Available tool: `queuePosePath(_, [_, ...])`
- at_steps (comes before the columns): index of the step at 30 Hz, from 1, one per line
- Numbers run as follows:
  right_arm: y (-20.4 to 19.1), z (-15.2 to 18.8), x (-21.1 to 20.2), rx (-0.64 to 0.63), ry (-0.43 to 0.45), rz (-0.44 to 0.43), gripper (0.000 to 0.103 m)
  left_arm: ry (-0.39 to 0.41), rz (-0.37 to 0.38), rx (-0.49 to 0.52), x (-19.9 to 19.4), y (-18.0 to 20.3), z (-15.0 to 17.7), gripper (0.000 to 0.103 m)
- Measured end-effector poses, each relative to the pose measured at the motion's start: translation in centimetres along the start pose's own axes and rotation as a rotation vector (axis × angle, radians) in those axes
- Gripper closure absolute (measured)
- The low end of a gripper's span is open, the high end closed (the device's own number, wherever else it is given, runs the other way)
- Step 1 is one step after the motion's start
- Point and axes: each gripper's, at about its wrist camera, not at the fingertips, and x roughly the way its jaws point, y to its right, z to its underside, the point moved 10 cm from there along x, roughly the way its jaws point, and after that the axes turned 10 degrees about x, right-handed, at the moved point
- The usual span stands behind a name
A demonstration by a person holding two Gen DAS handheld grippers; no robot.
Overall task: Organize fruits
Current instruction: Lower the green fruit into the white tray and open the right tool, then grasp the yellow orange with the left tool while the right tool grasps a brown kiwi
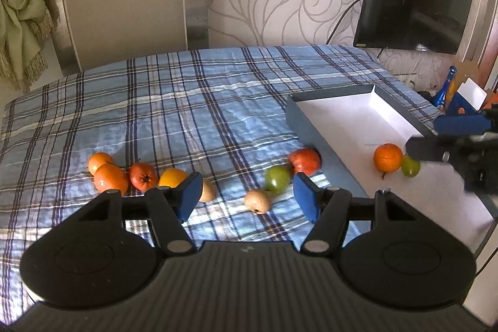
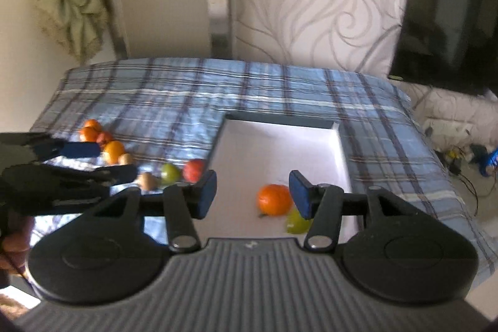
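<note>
Both grippers, left [image 1: 246, 196] and right [image 2: 252, 195], gape wide, empty; box [image 1: 314, 142] runs lengthwise away, holding orange [image 2: 274, 199].

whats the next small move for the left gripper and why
Probably ease the open left gripper forward and down around the tan fruit, the nearest loose one on the plaid cloth; only an orange and green fruit lie in the box.

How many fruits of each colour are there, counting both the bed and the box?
Orange: 4
Red: 2
Green: 2
Tan: 2
Total: 10
</note>
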Motion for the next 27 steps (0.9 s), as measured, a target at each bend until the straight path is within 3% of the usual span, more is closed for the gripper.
queuePosePath(6, [-4.4, 0.8, 1.2, -0.085, -0.017, -0.043, 0.051, -0.003, 0.014, 0.0, 0.3, -1.9, 0.5, 0.033])
queuePosePath(10, [-6.3, 1.4, 2.6, -0.102, -0.053, -0.059, 0.065, -0.005, 0.018, 0.015, 0.2, -3.2, 1.1, 0.033])
queuePosePath(13, [-7.0, 2.0, 4.0, -0.085, -0.086, -0.06, 0.069, -0.005, 0.02, 0.023, 0.0, -4.1, 1.5, 0.033])
queuePosePath(27, [-11.1, 3.4, 9.2, -0.046, -0.202, -0.099, 0.069, -0.025, 0.009, 0.014, -0.9, -8.6, 3.8, 0.033])
